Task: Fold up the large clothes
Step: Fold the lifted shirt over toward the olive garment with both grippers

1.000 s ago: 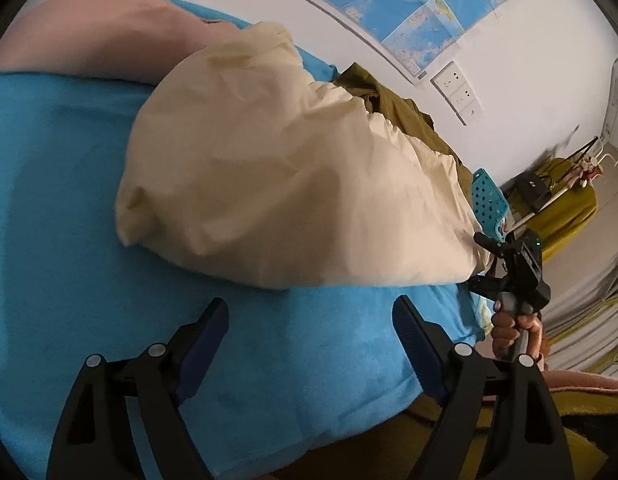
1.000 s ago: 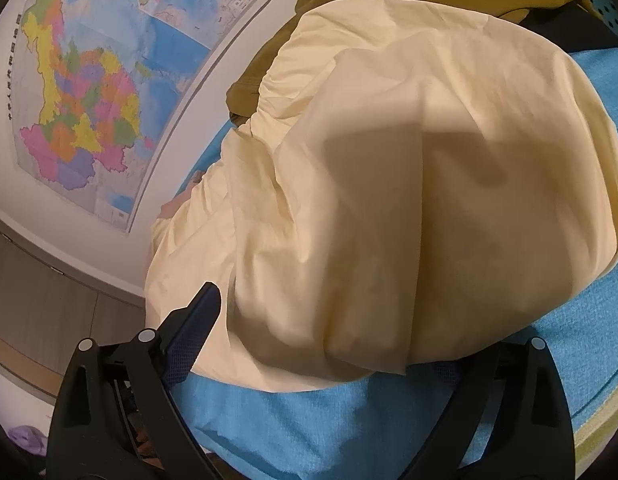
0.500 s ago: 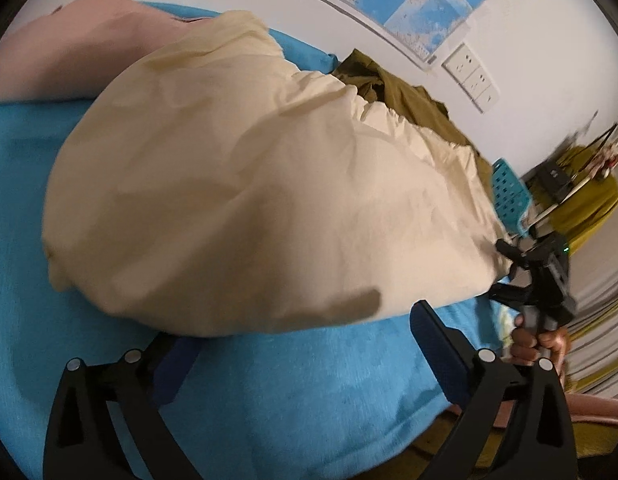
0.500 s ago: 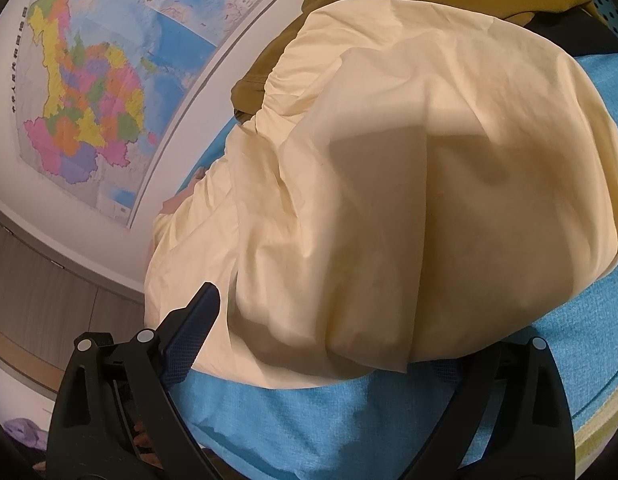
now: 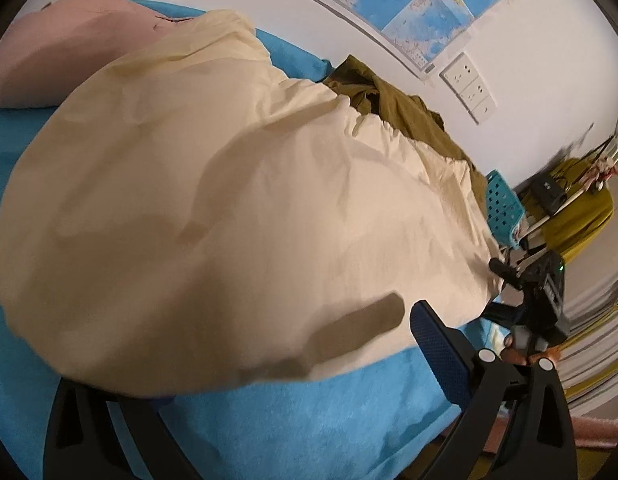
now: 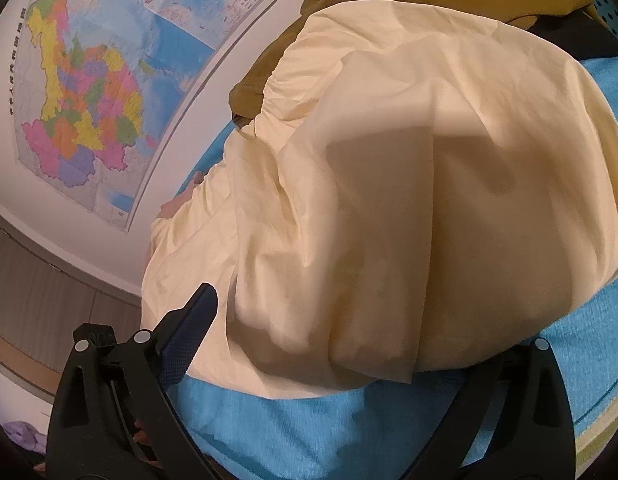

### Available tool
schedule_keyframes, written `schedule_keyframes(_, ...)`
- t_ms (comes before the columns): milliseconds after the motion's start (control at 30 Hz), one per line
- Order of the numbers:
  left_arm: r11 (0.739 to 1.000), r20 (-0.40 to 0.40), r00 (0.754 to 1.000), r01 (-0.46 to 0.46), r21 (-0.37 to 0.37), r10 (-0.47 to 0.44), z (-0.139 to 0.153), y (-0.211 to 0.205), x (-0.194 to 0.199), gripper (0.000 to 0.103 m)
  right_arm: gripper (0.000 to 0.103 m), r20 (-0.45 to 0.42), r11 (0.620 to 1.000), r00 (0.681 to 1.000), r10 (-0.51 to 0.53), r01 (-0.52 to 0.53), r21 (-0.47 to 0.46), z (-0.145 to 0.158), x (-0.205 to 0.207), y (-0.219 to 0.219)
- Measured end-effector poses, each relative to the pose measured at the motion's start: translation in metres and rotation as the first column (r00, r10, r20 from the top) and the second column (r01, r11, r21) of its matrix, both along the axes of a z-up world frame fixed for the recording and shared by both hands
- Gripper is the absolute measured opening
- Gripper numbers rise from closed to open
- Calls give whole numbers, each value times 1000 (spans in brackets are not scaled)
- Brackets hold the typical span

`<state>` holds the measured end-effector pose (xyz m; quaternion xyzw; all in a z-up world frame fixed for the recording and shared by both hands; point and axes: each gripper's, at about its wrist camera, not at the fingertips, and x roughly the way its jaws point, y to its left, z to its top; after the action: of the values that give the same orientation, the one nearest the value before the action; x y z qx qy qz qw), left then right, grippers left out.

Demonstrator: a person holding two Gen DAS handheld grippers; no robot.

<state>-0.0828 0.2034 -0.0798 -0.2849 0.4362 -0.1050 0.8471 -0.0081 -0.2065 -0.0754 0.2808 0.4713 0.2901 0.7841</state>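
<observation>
Two grippers, left (image 5: 293, 364) and right (image 6: 357, 344), jaws spread wide around the near edge of a cream garment (image 5: 237, 200) lying on a blue bed cover (image 5: 309, 420), gripping nothing yet; risk of pinching the cover too, dragging it along.
</observation>
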Motion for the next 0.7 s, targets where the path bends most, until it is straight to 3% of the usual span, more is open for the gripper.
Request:
schedule_keyframes(400,982,4,993,-115,-151,117,-7,19,27,96,95,30,999,999,-43,43,12,-2,24,13)
schedule_keyframes(500,982,0,991,-134,-134,135,-6,18,32,96,95,48,999,998,-39,39,6,-2,29,19)
schedule_keyframes(700,985,-20,985,-171,-24,171,-3,14,41,80,68,45,1000,999,-16,16,10,-8,35,18)
